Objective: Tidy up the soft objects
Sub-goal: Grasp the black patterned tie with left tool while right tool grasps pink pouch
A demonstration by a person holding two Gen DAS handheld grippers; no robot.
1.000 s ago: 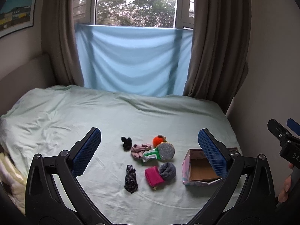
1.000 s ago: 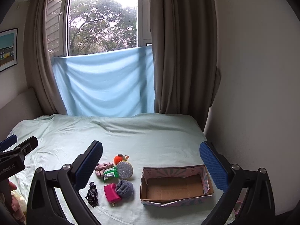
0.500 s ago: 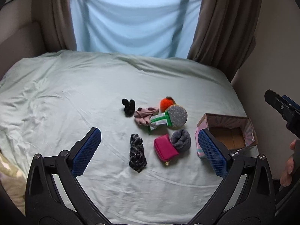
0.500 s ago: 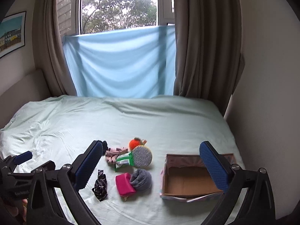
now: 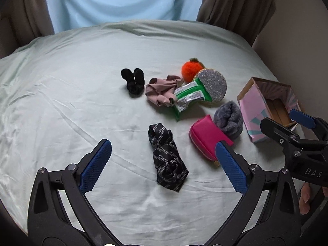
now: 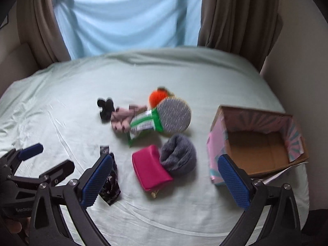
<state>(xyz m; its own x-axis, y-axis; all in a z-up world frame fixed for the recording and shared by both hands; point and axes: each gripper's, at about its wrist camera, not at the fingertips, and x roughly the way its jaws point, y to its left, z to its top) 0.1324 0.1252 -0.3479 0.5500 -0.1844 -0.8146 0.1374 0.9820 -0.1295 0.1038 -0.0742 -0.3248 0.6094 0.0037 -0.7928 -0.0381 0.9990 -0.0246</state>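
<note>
A pale green bedsheet (image 5: 61,94) is lying wrinkled across the bed, while a light blue cloth (image 6: 127,20) is hanging over the window behind it and brown curtains (image 6: 237,14) are framing both sides.

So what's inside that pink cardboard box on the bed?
Nothing that shows: the pink box has a bare brown cardboard floor in the right wrist view. Its near wall and one blue finger of the right gripper hide the front strip.

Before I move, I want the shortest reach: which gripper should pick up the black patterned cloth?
Probably left. The black patterned cloth lies between the open left gripper fingers, while the right gripper, also open, frames the pink pouch.
</note>
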